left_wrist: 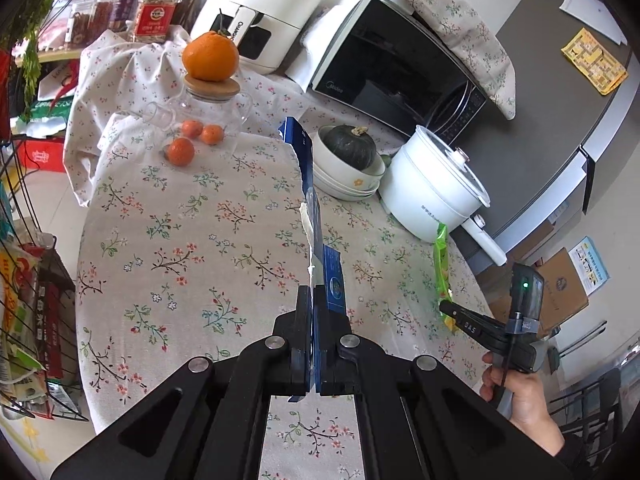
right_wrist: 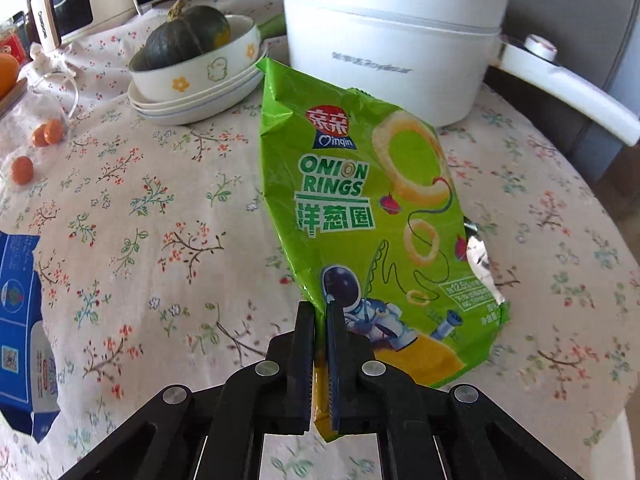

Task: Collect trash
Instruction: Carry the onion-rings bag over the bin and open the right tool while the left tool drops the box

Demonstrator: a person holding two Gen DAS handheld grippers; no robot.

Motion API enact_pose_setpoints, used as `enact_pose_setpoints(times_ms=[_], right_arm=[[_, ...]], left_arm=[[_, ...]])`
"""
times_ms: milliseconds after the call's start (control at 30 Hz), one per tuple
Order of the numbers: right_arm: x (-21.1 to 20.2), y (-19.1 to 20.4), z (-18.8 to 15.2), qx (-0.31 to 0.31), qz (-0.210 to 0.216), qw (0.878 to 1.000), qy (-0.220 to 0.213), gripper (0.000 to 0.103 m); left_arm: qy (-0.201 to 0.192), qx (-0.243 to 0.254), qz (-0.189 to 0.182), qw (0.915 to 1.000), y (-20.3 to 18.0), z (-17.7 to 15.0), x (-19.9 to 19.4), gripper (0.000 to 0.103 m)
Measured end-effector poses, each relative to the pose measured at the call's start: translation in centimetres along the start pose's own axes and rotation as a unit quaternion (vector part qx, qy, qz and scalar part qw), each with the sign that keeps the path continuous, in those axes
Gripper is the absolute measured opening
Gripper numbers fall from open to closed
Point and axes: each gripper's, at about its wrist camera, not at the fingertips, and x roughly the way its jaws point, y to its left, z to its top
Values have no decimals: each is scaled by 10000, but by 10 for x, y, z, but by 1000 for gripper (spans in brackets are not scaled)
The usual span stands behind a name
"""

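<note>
the left gripper [left_wrist: 313, 300] is pinched closed on a torn, flattened blue cardboard box [left_wrist: 310, 184], held edge-up above the floral tablecloth [left_wrist: 180, 240]. the right gripper [right_wrist: 320, 320] is clamped on the near corner of a crinkled green onion-rings snack bag [right_wrist: 360, 208], lifted off the cloth. beyond the bag, far right, stands a white electric pot [right_wrist: 392, 40]; left of it, a dark green squash [right_wrist: 184, 36] sits in stacked white bowls [right_wrist: 192, 88].

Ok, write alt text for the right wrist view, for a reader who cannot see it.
The right gripper is shut on the edge of a green onion rings bag, torn open at one side, above a floral tablecloth. Behind it stand a white electric pot and a dark green squash in stacked bowls; a blue carton shows at left.
</note>
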Motion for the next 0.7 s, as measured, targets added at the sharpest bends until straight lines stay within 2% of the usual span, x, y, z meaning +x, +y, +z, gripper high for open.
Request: enact_pose_setpoints(times_ms=[400, 700], right_arm=[[-109, -87, -55, 226, 323, 9989, -265, 2], [-158, -142, -93, 784, 556, 9942, -480, 2]], left_arm=[[107, 622, -505, 9967, -68, -20, -12, 0], [363, 1197, -1002, 9871, -145, -47, -7, 0]])
